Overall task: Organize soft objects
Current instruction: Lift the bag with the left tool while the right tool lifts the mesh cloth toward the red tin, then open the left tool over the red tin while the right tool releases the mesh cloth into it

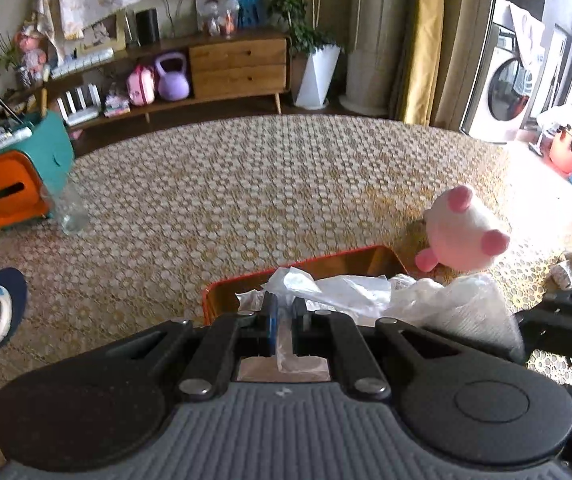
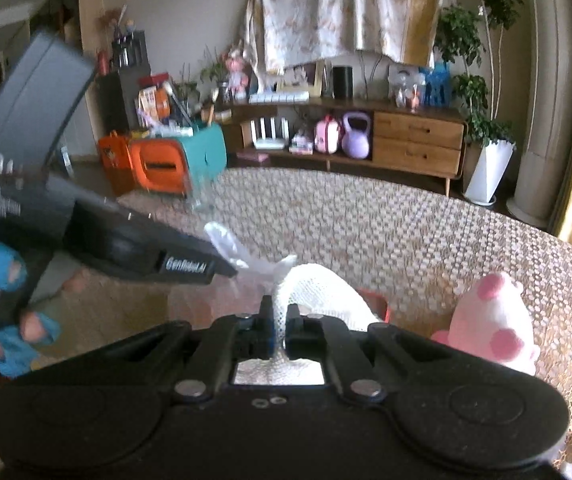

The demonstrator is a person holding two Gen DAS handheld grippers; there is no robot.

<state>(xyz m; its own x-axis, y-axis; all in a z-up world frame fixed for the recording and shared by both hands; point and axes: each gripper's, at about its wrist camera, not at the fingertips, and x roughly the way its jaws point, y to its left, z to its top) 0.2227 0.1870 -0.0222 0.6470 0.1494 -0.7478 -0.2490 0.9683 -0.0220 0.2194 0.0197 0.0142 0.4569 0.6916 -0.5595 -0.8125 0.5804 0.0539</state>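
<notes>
Clear plastic (image 1: 325, 286) in left gripper (image 1: 284, 312) — mesh (image 2: 317, 284) in right gripper (image 2: 281, 322).

Ahead of our left gripper (image 1: 284, 312) the orange box (image 1: 222, 292) and pink plush (image 1: 461, 232) block; leftward, open tablecloth (image 1: 206, 200).

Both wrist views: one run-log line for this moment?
left gripper: jaws shut on clear plastic bag | right gripper: jaws shut on white mesh bag | both over orange bin | pink plush on table beside bin

One pink plush toy (image 1: 463, 232), one orange tray (image 1: 305, 268), two plastic bags (image 1: 349, 286), one white net (image 2: 321, 288)
</notes>
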